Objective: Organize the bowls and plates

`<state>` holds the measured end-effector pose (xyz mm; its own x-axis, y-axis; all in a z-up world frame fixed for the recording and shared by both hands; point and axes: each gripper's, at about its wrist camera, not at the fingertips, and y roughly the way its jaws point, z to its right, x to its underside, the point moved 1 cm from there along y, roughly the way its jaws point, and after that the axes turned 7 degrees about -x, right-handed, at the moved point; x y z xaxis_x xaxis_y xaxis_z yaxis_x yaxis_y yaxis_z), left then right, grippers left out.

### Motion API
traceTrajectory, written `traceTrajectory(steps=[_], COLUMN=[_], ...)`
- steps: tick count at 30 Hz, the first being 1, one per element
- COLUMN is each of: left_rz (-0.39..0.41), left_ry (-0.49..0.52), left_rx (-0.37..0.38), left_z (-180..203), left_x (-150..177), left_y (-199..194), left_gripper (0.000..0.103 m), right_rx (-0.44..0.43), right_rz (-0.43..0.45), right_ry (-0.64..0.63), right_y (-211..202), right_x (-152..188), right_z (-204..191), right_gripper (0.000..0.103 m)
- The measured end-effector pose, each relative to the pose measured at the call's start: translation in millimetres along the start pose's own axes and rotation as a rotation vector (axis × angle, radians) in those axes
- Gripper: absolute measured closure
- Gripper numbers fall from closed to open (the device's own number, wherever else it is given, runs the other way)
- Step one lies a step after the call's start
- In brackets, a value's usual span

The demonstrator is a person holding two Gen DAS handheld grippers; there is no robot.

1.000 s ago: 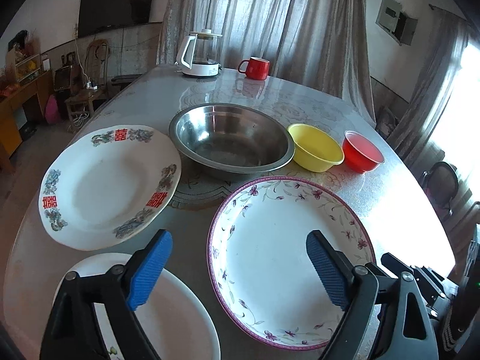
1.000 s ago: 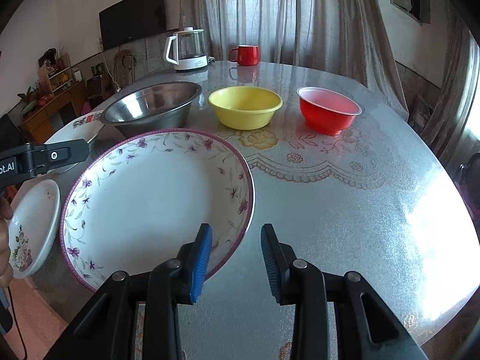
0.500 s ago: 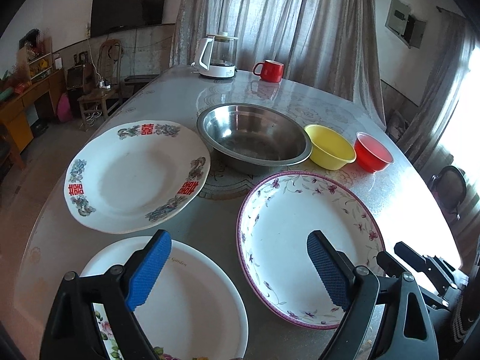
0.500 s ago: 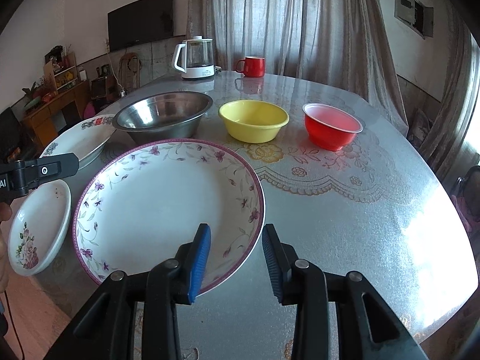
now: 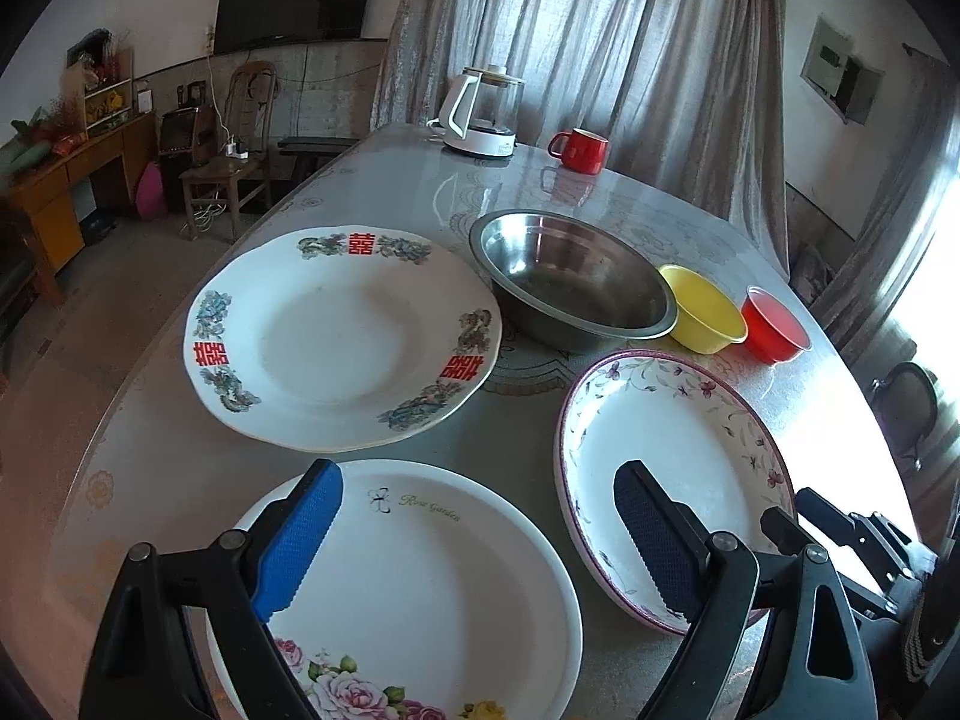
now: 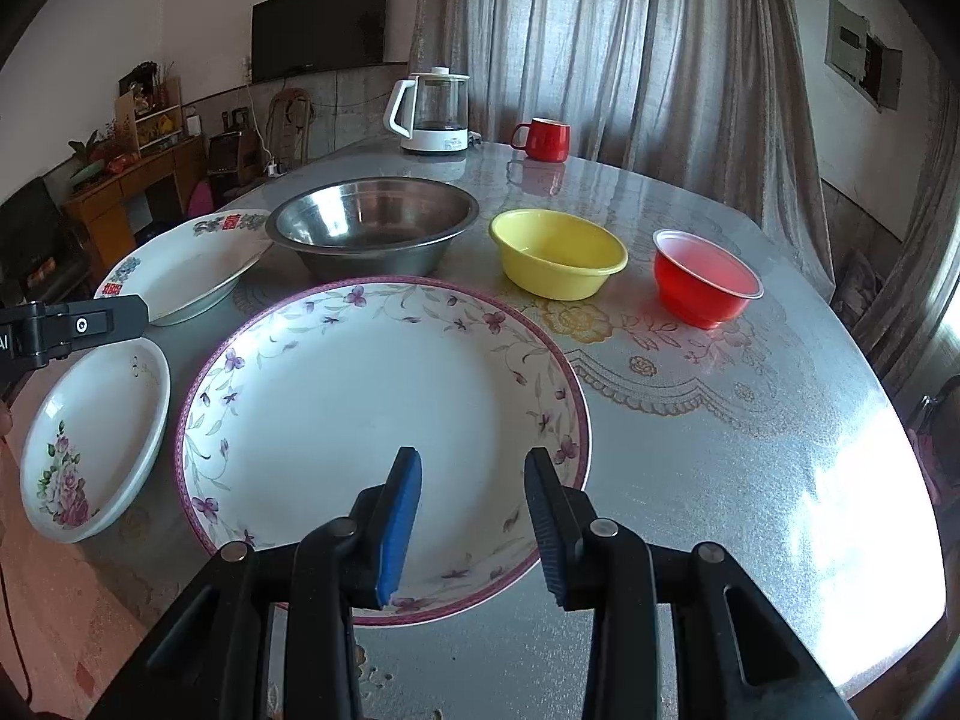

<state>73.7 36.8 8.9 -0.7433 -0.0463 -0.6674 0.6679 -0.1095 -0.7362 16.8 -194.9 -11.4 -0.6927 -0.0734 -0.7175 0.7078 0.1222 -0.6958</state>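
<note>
Left gripper (image 5: 477, 531): we log it spread wide and holding nothing, hovering over the rose plate (image 5: 432, 594). Its own arms cover that plate's near rim, and the bottom edge of the left wrist view cuts the plate off.

Right gripper (image 6: 474, 525): parted by a narrow gap, nothing between the pads, poised above the near rim of the purple-flowered plate (image 6: 360, 408). Its left finger (image 6: 399, 525) hides part of that rim. Whether either pad touches the plate we cannot tell.

Plates: we count three on the counter (image 6: 750, 450). The rose plate sits at the near left edge, just beside the purple-flowered plate. The plate with red characters (image 5: 336, 336) lies behind the rose plate; in the right wrist view its far rim runs close to the steel bowl, contact not clear.

Bowls: we record a row across the middle of the counter, from left to right the steel bowl (image 6: 375, 225), the yellow bowl (image 6: 558, 252) and the red bowl (image 6: 705, 276), each apart from the next in the right wrist view. In the left wrist view the steel bowl overlaps the yellow one.

Far end of the counter: kettle (image 6: 432, 111) and red mug (image 6: 543, 138), side by side and apart.

Background: television (image 6: 318, 33) on the wall, curtains (image 6: 600, 42) behind the counter; shelf contents at left too small to identify.
</note>
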Motion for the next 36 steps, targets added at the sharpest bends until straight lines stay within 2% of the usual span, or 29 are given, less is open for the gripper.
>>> traceTrajectory(steps=[6, 9, 12, 13, 14, 18, 21, 23, 26, 29, 31, 36], left_rz=[-0.008, -0.012, -0.020, -0.027, -0.029, -0.049, -0.045, -0.023, -0.023, -0.025, 0.011, 0.052], left_ry=[-0.071, -0.101, -0.150, -0.174, -0.204, -0.342, -0.417, -0.433, -0.434, -0.398, -0.358, -0.336], left_rx=[-0.018, -0.020, -0.042, -0.052, -0.061, -0.032, -0.041, -0.084, -0.102, -0.065, -0.057, -0.018], left_z=[-28, -48, -72, -82, -92, -131, -155, -167, -176, -178, -176, -171], left_x=[-3, -4, -4, -5, -5, -9, -14, -19, -26, -35, -43, -61], left_y=[2, 3, 5, 7, 9, 15, 21, 24, 33, 42, 45, 58], left_gripper=[0.011, 0.011, 0.009, 0.002, 0.000, 0.000, 0.000, 0.001, 0.001, 0.004, 0.004, 0.000], right_rx=[-0.020, -0.070, -0.184, -0.235, -0.287, -0.470, -0.539, -0.555, -0.583, -0.607, -0.612, -0.575], right_rz=[-0.016, -0.033, -0.066, -0.080, -0.094, -0.132, -0.132, -0.126, -0.144, -0.177, -0.189, -0.230], right_ry=[-0.027, -0.024, 0.017, 0.036, 0.055, 0.120, 0.119, 0.105, 0.102, 0.107, 0.102, 0.087], right_y=[7, 12, 20, 24, 28, 40, 47, 53, 68, 88, 101, 129], right_x=[-4, -9, -15, -18, -20, -34, -49, -60, -76, -87, -94, -106], right_z=[-10, -12, -14, -15, -16, -26, -39, -48, -60, -73, -82, -99], right_gripper=[0.067, 0.067, 0.067, 0.067, 0.066, 0.064, 0.064, 0.064, 0.064, 0.064, 0.064, 0.064])
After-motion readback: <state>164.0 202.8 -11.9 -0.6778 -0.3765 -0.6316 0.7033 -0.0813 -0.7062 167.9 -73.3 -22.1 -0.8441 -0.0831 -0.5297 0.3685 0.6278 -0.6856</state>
